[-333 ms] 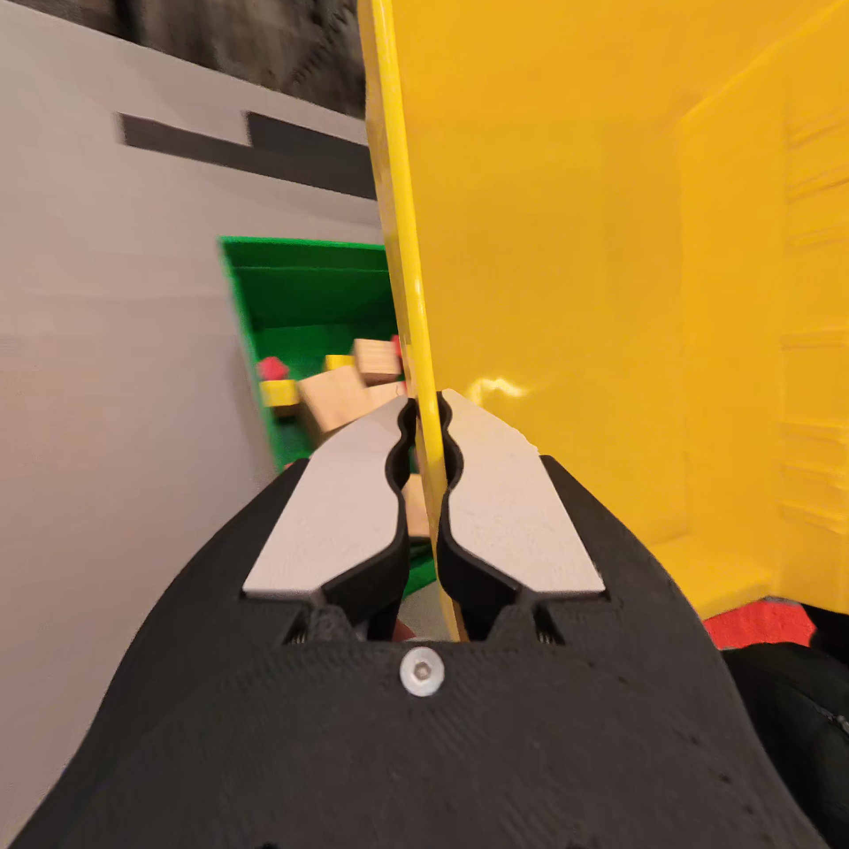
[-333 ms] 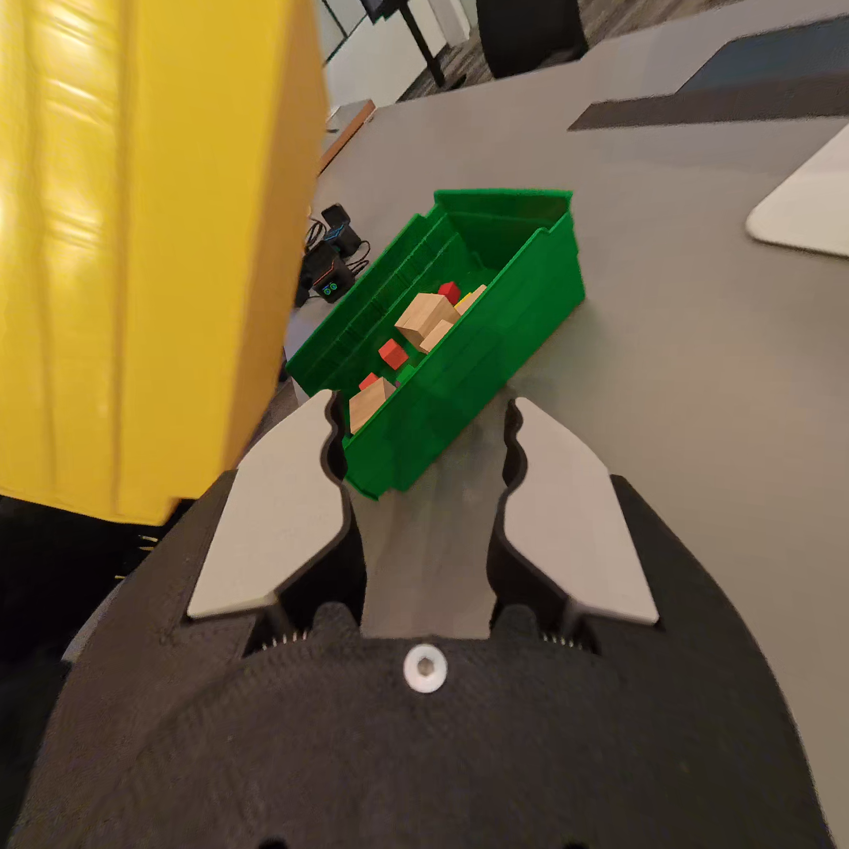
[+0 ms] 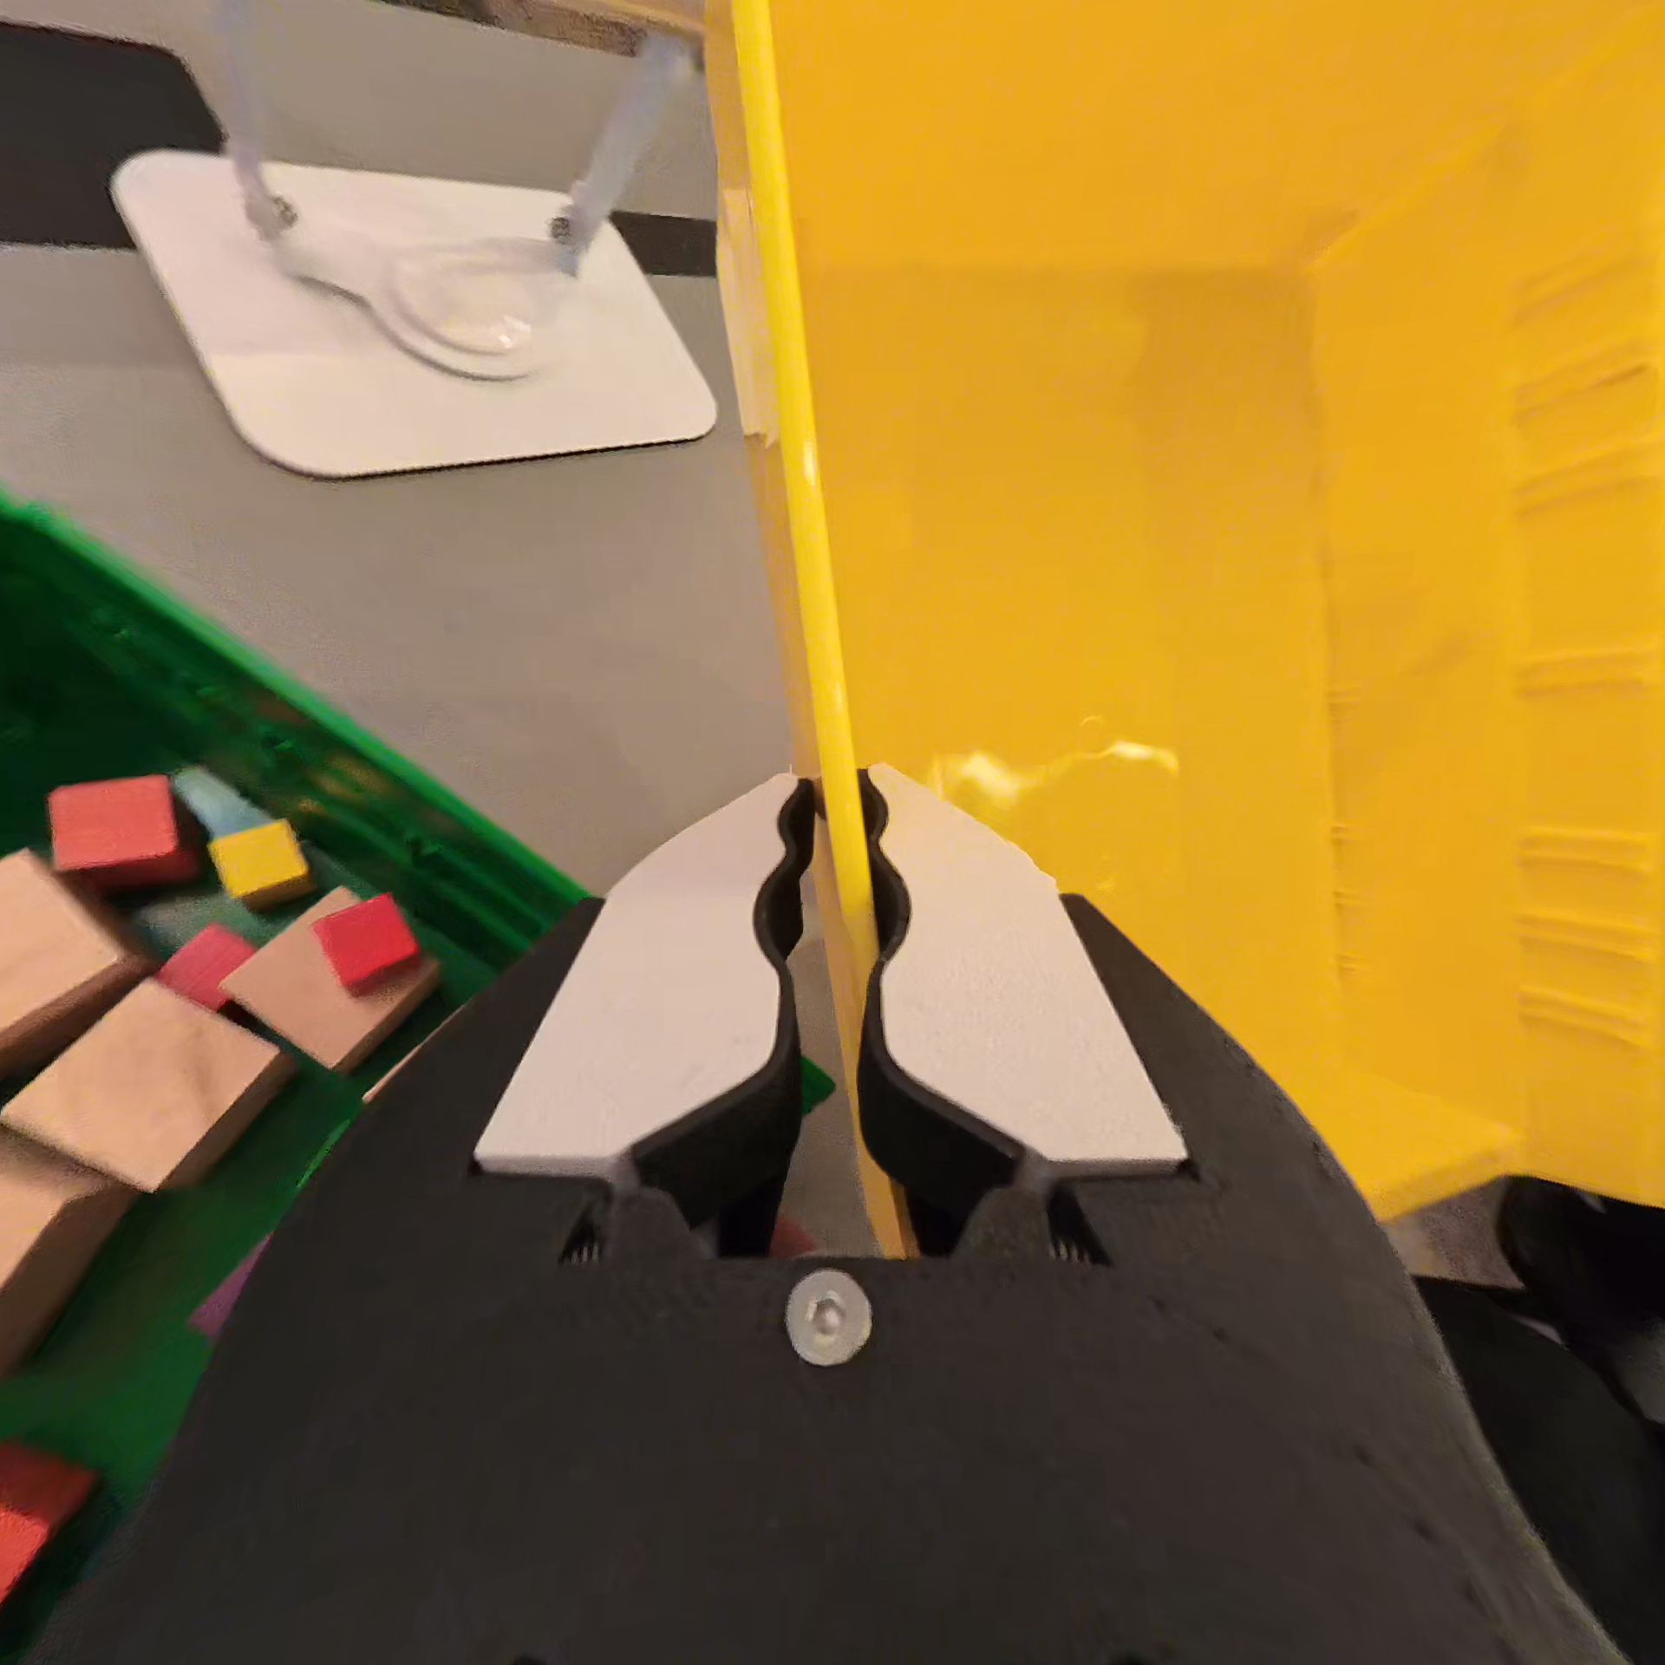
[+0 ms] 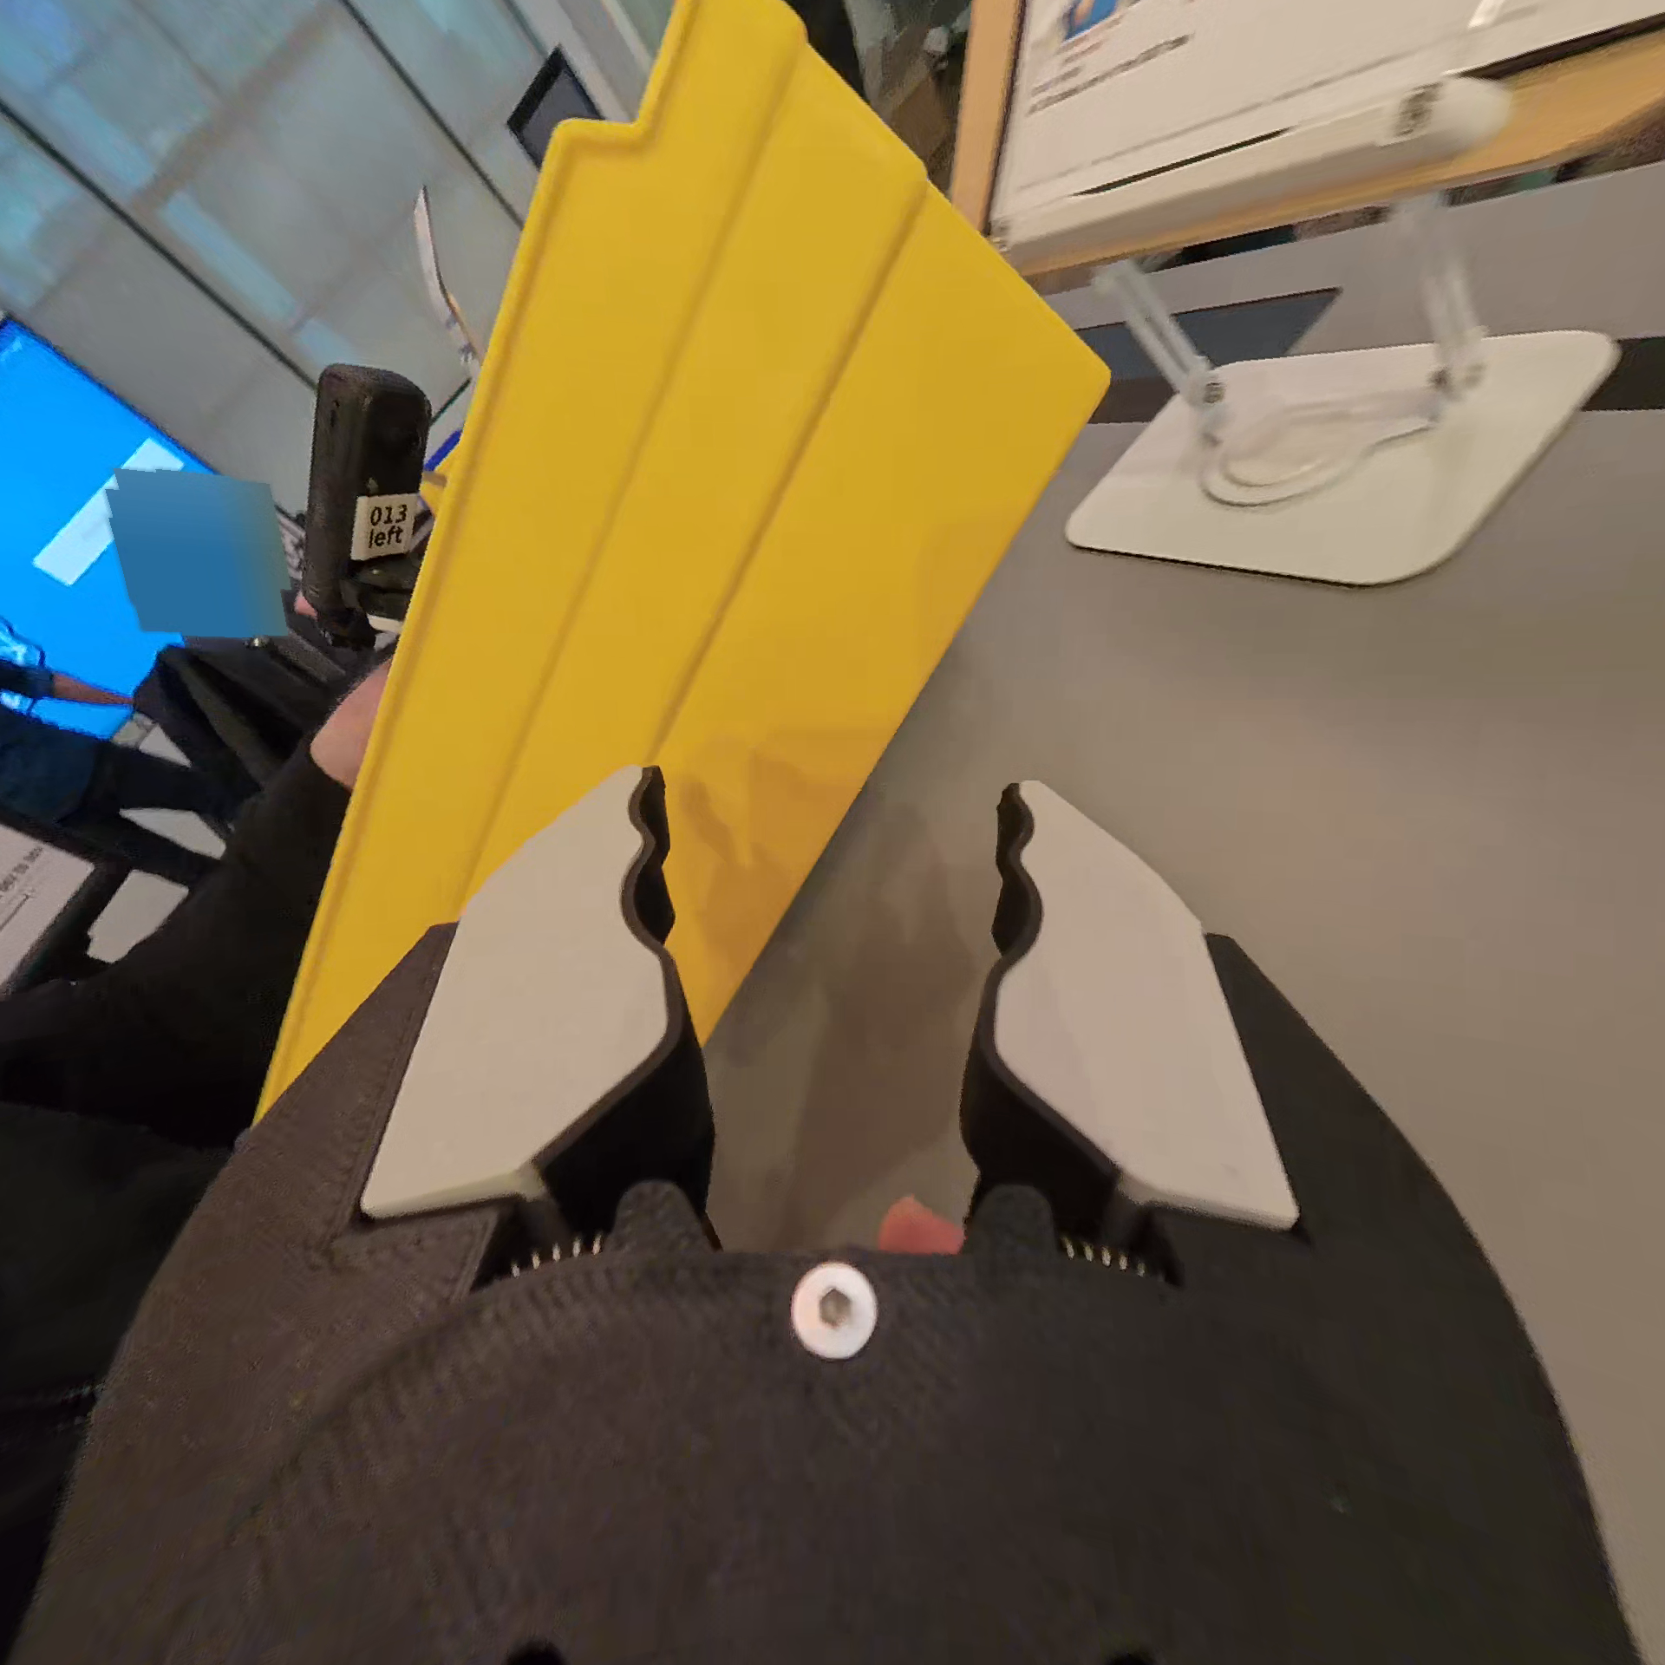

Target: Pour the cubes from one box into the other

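My left gripper [image 3: 838,793] is shut on the side wall of the yellow box [image 3: 1126,504], held lifted and tilted; the inside I see is empty. The green box [image 3: 297,748] lies low at the left on the grey table, holding several wooden cubes [image 3: 144,1081], red cubes [image 3: 365,941] and a yellow cube [image 3: 257,860]. My right gripper [image 4: 833,793] is open and empty, hovering over the table beside the ribbed outer side of the yellow box [image 4: 721,504]. The green box is out of the right wrist view.
A white stand base [image 3: 405,324] with clear legs sits on the grey table [image 3: 559,631] behind the boxes; it also shows in the right wrist view [image 4: 1342,459]. A person's dark sleeve [image 4: 180,946] and the other gripper's black camera [image 4: 365,486] are at the left.
The left gripper and yellow box swung so the green box sits closer and lower left. The right gripper turned away from the green box, now facing the yellow box's outer side and the stand.
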Tool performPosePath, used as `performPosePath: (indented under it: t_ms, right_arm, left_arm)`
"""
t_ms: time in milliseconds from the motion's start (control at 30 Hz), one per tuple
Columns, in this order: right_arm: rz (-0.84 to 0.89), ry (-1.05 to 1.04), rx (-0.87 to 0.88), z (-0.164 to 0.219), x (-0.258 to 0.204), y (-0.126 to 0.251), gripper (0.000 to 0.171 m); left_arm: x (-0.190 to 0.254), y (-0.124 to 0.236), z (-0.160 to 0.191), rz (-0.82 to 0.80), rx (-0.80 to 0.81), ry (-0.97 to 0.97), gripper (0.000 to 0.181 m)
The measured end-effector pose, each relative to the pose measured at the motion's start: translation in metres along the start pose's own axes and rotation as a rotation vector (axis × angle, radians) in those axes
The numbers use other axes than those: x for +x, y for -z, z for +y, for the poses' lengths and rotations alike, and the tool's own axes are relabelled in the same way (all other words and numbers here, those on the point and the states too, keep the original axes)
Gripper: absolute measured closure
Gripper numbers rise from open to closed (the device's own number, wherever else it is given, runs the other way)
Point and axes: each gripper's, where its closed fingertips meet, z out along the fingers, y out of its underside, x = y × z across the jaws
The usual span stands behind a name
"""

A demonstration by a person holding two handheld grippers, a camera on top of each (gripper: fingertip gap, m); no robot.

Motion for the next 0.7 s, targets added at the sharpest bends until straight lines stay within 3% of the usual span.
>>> performPosePath:
  t_ms: [33,167,300,333,400,533,700]
  right_arm:
    - [-0.005,-0.015,0.025,-0.001,0.003,0.008,0.108]
    - [-0.090,-0.056,0.091,-0.004,0.002,0.029,0.112]
    - [-0.079,-0.094,0.131,-0.009,0.021,0.055,0.100]
    - [-0.062,-0.098,0.140,-0.009,0.028,0.061,0.109]
    - [0.045,-0.102,0.112,-0.002,0.054,0.069,0.104]
    - [0.218,-0.066,-0.038,0.037,0.098,0.084,0.112]
    - [0.503,0.073,-0.229,0.089,0.162,0.100,0.101]
  left_arm:
    - [0.010,-0.011,-0.002,0.014,-0.012,-0.010,0.173]
    - [0.036,-0.047,-0.007,0.036,-0.076,-0.058,0.174]
    - [0.060,-0.083,-0.009,0.078,-0.129,-0.038,0.175]
    - [0.063,-0.094,-0.008,0.075,-0.134,-0.030,0.175]
    - [0.065,-0.115,0.000,0.043,-0.150,-0.024,0.175]
    - [0.052,-0.152,0.024,-0.015,-0.179,0.044,0.168]
    - [0.037,-0.176,0.051,-0.045,-0.232,0.126,0.156]
